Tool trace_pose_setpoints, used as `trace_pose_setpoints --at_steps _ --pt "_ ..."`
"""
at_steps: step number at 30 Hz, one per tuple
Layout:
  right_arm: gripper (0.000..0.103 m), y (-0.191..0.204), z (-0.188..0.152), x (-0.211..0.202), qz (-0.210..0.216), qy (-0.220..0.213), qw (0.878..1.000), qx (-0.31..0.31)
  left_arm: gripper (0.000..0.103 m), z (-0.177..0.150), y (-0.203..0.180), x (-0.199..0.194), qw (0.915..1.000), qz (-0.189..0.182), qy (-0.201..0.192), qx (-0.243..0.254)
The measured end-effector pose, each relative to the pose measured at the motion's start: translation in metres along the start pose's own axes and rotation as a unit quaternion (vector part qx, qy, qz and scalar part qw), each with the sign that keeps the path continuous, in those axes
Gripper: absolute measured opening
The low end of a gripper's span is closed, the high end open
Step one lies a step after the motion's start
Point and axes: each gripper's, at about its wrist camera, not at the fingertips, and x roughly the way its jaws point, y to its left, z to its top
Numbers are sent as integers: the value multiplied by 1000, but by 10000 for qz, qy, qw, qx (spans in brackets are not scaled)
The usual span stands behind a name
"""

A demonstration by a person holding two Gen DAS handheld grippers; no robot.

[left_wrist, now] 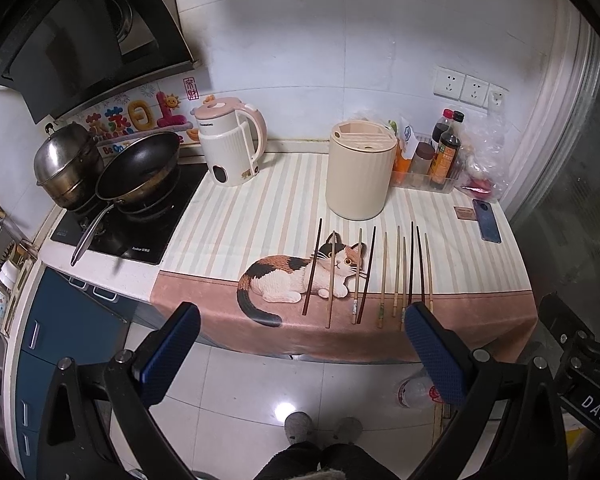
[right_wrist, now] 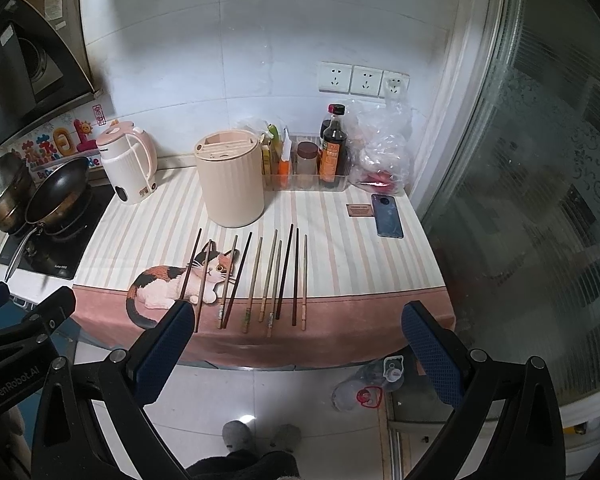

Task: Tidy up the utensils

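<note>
Left gripper (left_wrist: 302, 326) with blue padded fingers: wide apart, holding nothing, in air before counter edge. Right gripper (right_wrist: 294, 322): same, fingers apart, nothing between them. Ten wooden chopsticks, dark and light (right_wrist: 256, 280), lie side by side on striped cat-print cloth (right_wrist: 340, 248), tips toward wall. Cream round ribbed utensil holder (right_wrist: 232, 184) stands upright just behind them. Dark blue phone (right_wrist: 387, 216) lies near cloth's right edge.

Chopsticks (left_wrist: 384, 276) (right_wrist: 260, 280): ten loose sticks, some dark brown, some pale wood, lying flat and roughly parallel, tips far, across the near part of the counter. Holder (left_wrist: 360, 170) (right_wrist: 230, 178): cream, ribbed, cylindrical, slotted top, upright, just beyond them.
</note>
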Motion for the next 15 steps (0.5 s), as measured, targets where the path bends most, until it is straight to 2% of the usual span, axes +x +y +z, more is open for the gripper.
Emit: trace_pose_setpoints --at_steps 15 --pt "103 4 3 2 -2 6 10000 -11 103 -2 2 1 10000 4 4 10"
